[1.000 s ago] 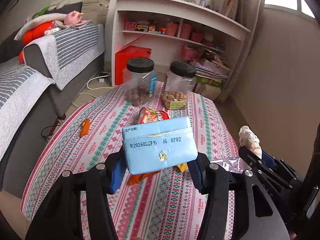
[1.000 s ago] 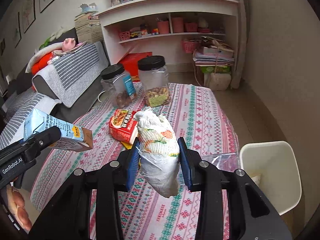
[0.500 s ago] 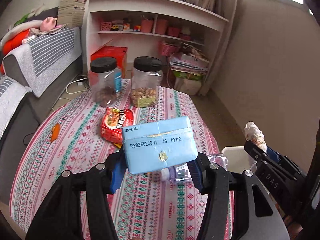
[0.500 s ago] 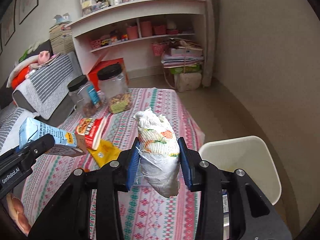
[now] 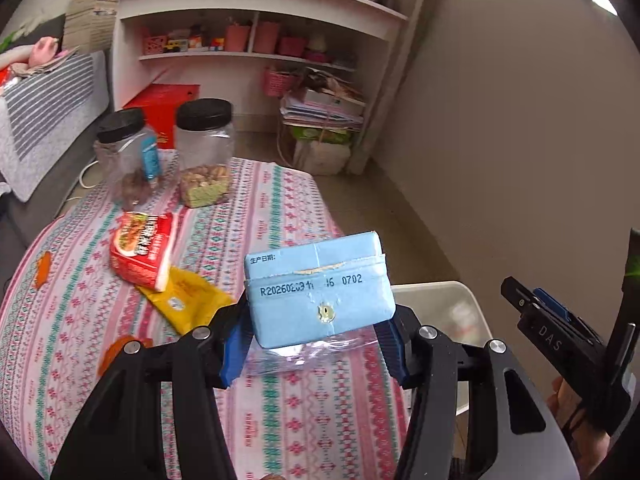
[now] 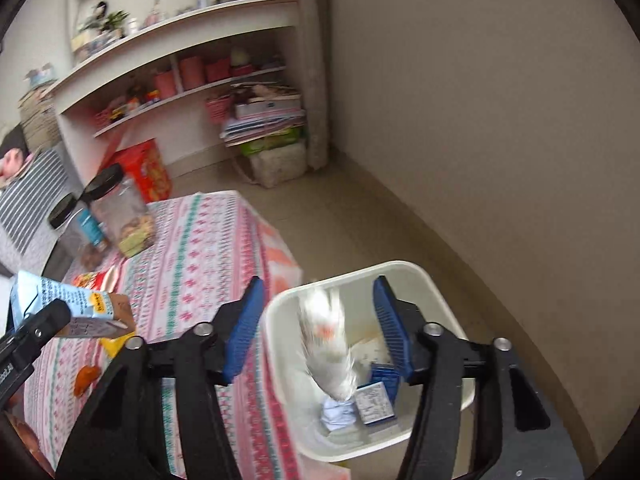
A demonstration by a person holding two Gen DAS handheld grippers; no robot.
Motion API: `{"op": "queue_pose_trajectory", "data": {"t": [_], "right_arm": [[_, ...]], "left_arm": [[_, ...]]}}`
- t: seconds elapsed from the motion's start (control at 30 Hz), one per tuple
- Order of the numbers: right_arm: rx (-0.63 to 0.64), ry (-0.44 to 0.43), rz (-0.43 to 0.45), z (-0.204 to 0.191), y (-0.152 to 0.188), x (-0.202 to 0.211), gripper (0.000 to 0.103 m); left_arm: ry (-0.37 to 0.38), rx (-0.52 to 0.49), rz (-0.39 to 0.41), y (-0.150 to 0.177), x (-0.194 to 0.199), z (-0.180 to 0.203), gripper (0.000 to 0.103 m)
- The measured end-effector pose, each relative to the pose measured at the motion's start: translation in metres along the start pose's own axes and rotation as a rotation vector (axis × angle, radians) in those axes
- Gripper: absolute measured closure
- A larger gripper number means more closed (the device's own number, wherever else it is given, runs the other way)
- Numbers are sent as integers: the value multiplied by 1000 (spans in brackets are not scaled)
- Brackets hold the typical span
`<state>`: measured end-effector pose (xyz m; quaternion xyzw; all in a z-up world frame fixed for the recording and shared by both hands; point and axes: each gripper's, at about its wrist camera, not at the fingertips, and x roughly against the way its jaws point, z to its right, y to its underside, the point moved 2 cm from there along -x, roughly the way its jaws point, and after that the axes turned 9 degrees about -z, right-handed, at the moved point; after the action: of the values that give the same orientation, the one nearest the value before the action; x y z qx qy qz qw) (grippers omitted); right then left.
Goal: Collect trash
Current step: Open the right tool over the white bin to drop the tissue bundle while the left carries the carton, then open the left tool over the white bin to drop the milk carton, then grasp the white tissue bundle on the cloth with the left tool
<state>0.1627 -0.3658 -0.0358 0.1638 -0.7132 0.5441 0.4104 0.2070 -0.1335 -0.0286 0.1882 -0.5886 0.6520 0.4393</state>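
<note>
Now: R gripper (image 6: 318,324) jaws just opened, wad (image 6: 326,344) dropping into bin (image 6: 420,276).
L gripper (image 5: 314,340): clamps carton (image 5: 320,292).
Next: carry carton to bin at 3 o'clock, release.

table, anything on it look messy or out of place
Yes. A red snack packet lies on a yellow wrapper mid-table, and orange scraps sit near its left edge, all loose on the patterned cloth. The two black-lidded jars stand upright at the far end and look in order.
</note>
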Motion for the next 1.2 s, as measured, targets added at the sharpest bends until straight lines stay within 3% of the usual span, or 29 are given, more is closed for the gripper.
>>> {"op": "queue_pose_trajectory", "data": {"t": [0.53, 0.63, 0.73, 0.9, 0.97, 1.2], "right_arm": [[-218, 62, 51, 94, -12, 17, 34], [-226, 69, 62, 100, -11, 21, 32], [-212, 90, 82, 100, -11, 25, 30], [-190, 112, 108, 92, -9, 32, 20], [-179, 113, 120, 86, -7, 35, 7], [-61, 121, 100, 51, 3, 35, 7]], "left_arm": [[137, -110, -133, 1, -56, 108, 48], [135, -107, -150, -2, -63, 120, 39], [137, -92, -137, -5, -59, 123, 39], [79, -101, -100, -4, -45, 116, 36], [46, -96, -91, -1, -41, 109, 34], [-54, -66, -87, 11, -25, 73, 29]]}}
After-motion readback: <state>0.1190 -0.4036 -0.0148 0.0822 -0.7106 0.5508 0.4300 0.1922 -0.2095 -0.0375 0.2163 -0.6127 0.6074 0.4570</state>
